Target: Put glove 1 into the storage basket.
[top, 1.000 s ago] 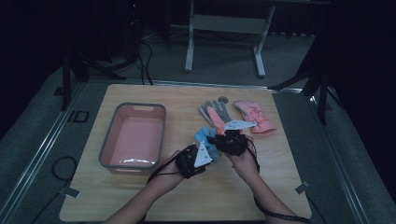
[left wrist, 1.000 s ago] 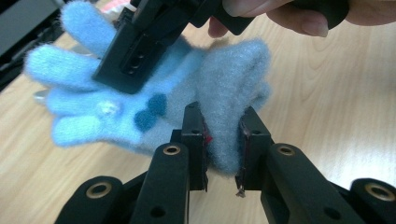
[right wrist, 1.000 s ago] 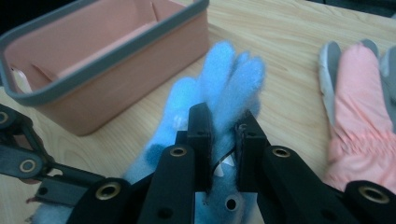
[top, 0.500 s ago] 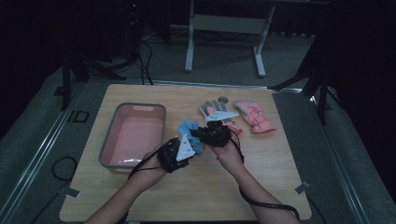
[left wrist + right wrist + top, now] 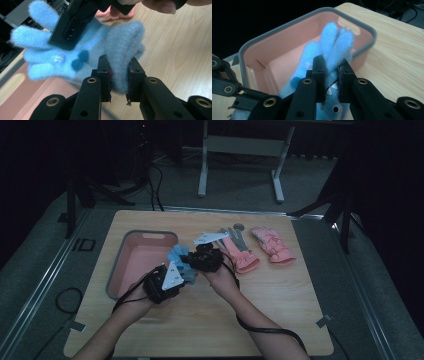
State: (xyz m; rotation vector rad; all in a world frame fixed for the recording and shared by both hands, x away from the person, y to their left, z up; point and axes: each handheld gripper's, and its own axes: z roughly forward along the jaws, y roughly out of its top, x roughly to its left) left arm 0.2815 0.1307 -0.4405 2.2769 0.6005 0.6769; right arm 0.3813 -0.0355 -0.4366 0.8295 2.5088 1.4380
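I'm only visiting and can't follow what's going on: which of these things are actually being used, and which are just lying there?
In use:
- blue glove, gripped by both
- left hand-held gripper
- right hand-held gripper
- pink bin, close beside the glove

Lying about:
- pink glove
- pink-and-grey glove
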